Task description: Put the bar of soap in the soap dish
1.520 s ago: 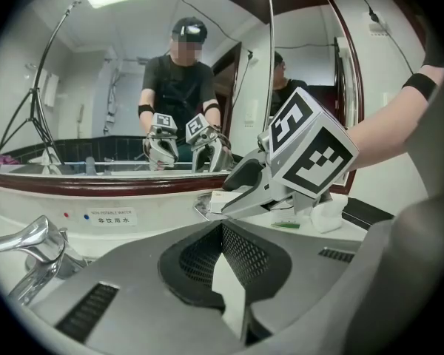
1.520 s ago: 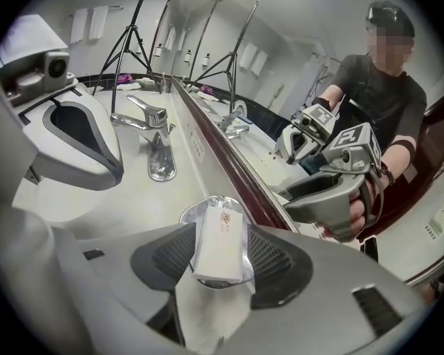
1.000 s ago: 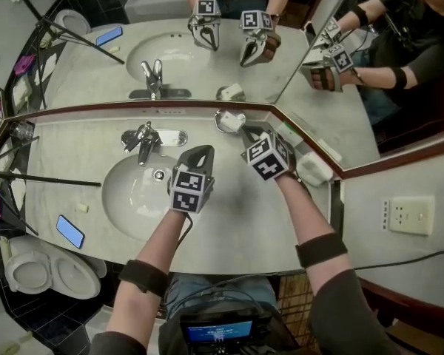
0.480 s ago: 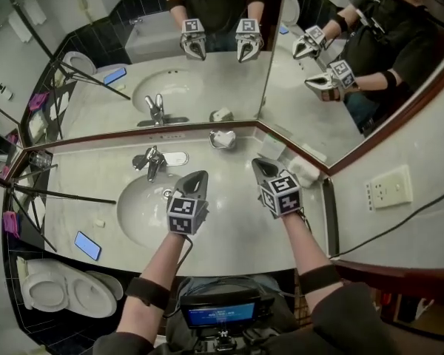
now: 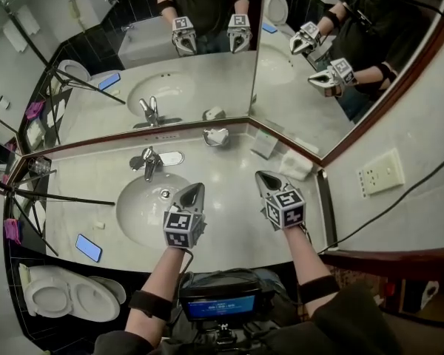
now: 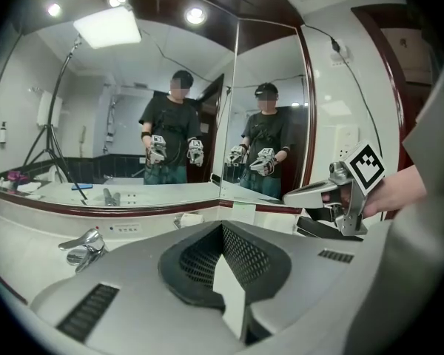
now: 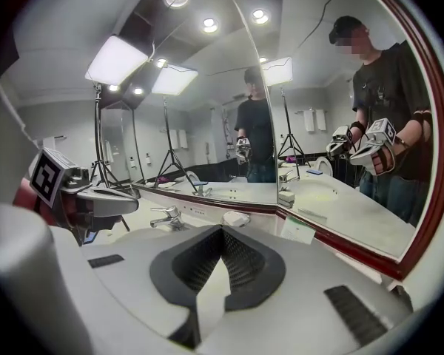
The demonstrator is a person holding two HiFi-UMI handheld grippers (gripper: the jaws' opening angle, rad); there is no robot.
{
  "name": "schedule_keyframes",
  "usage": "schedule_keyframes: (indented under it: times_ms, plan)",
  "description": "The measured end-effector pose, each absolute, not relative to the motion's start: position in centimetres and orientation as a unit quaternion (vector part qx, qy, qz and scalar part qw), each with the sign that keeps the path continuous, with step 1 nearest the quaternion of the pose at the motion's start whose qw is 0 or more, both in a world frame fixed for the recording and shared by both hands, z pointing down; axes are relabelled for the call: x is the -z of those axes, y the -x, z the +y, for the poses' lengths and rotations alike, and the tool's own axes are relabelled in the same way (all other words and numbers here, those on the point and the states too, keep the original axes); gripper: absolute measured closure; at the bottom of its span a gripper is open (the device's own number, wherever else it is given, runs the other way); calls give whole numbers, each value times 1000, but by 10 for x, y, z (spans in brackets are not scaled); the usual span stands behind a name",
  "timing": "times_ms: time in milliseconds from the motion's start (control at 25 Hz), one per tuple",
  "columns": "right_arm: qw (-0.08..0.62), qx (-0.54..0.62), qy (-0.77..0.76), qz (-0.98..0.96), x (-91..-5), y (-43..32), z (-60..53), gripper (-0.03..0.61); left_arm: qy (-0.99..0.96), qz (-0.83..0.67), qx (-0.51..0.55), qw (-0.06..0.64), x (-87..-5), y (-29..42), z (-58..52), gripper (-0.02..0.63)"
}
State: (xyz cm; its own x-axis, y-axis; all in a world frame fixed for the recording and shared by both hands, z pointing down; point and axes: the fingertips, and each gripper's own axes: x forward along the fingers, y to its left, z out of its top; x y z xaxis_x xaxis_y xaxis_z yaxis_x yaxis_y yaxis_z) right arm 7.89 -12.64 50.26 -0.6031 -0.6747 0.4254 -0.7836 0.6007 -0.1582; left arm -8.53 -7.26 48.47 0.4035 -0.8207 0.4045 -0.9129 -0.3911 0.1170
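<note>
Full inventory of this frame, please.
sink basin: one, white, left part of counter
faucet: one, chrome, behind basin
soap dish: one, silvery, counter's back edge
bar of soap: one, white, in dish
towel: one, white, counter right
phone: one, blue, counter's left edge
toilet: one, white, lower left
wall socket: one, cream, right wall
left gripper: one, grey, shut, beside basin
right gripper: one, grey, shut, above counter

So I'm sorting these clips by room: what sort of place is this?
A bathroom, possibly a hotel's: a sink with a faucet set in a stone counter, wall mirrors meeting at the corner, and a toilet on the floor beside it.
</note>
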Motion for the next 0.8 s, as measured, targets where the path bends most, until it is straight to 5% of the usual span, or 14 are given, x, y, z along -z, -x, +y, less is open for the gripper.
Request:
schedule_keyframes:
  times_ms: [560,800]
  plan:
    - [186,-158,-415,-877,-513,-76,-118,558,-806,-547,-147,168,-496,88,-68,608]
    - [204,-140,-403,-881,-515,-65,-141,558,-816,-525,-162,178,-510,74,-100,448]
